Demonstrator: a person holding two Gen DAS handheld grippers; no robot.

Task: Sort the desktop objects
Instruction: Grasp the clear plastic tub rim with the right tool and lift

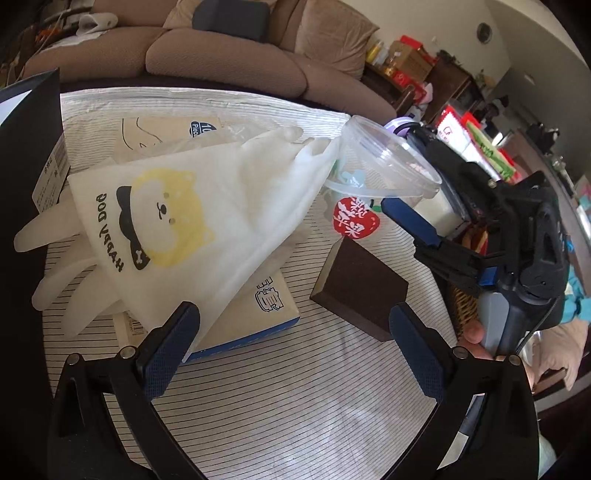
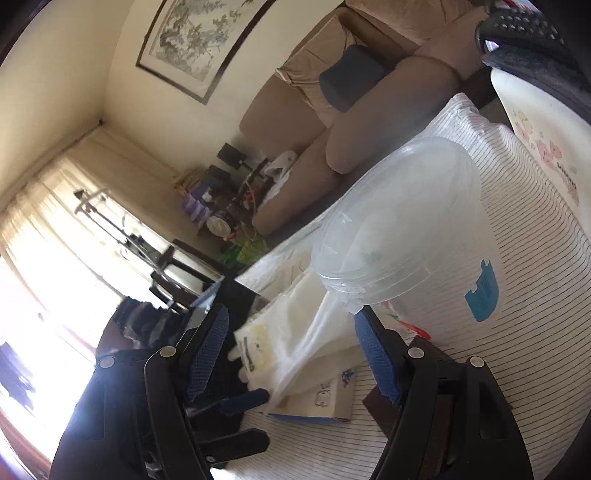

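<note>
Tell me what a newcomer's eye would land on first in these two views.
Most striking is the white bag printed with a yellow cartoon dog, draped over a tissue box at the middle of the striped tablecloth. Just right of it, a clear plastic cup with a red strawberry sticker tilts beside the right gripper. A dark brown block lies nearer, between the left gripper's open fingers.

Desk cloth: white with thin dark stripes. Bag: white, yellow dog print, black "HAPPY DOG" lettering. Block: dark brown. Plastic cup: clear, red strawberry label with white characters, light-blue mark. Tissue box: beige, blue edge. Sofa: tan-brown with a dark grey-blue cushion.
</note>
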